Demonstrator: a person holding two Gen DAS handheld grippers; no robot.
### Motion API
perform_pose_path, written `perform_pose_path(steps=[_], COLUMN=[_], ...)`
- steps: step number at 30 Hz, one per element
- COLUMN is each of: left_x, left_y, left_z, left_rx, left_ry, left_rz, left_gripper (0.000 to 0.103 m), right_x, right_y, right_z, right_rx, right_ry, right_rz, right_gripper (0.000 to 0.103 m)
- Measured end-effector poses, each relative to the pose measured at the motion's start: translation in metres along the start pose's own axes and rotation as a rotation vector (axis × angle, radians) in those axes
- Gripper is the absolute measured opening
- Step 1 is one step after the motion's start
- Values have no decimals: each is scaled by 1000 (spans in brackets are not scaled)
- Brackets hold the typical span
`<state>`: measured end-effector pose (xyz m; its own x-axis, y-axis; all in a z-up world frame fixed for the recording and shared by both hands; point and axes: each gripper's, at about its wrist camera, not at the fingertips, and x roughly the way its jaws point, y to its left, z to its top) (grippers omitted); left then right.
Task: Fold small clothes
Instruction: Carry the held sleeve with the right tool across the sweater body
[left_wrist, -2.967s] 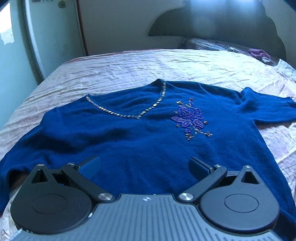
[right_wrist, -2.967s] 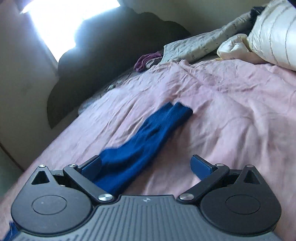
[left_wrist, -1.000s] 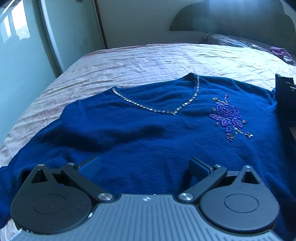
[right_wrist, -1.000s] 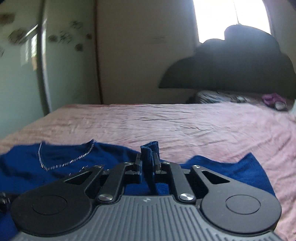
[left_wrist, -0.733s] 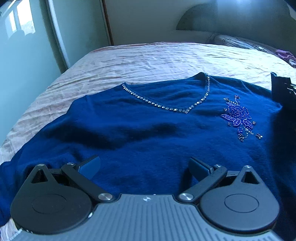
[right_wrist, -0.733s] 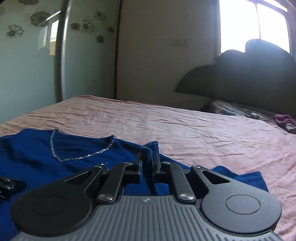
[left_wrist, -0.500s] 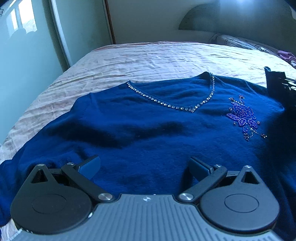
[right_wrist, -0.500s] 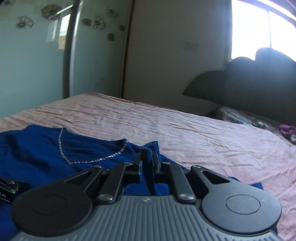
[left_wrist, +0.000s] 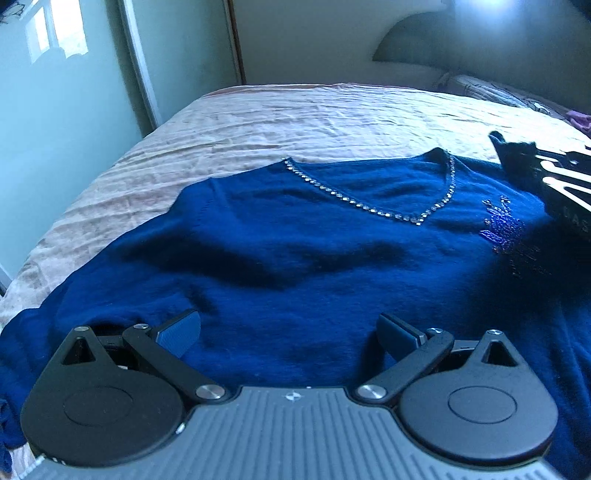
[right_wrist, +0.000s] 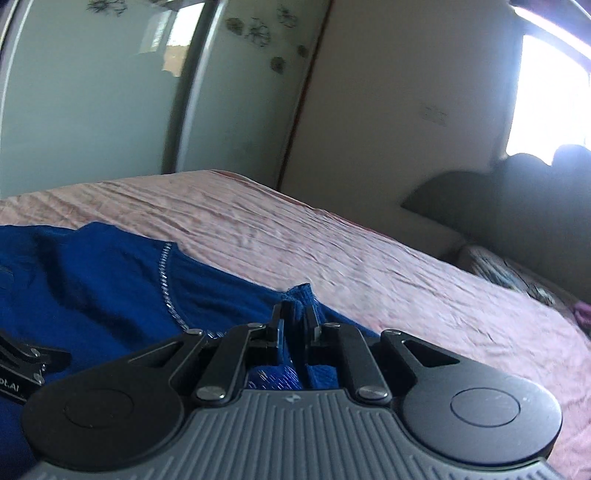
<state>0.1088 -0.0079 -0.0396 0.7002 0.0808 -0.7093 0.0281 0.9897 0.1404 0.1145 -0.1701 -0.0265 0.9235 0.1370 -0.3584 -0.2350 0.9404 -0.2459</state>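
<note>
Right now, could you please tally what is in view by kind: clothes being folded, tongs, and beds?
Blue sweater: 1
Tongs: 2, the left tongs open, the right tongs shut on the sweater's sleeve
Bed: 1
Total: 4

Blue sweater (left_wrist: 295, 258) flat on pink bedspread (left_wrist: 295, 122); left gripper (left_wrist: 288, 332) jaws apart
</note>
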Motion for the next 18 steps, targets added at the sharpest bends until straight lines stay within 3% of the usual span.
perform_pose_path(steps=[18], left_x=[-3], left_y=[53], left_z=[-12], left_rx=[-86], left_ry=[18], left_rz=[48], left_gripper=[103], right_x=[23], right_y=[83], right_z=[37], right_rx=[-138], right_ry=[-72], right_rz=[141], right_gripper=[10])
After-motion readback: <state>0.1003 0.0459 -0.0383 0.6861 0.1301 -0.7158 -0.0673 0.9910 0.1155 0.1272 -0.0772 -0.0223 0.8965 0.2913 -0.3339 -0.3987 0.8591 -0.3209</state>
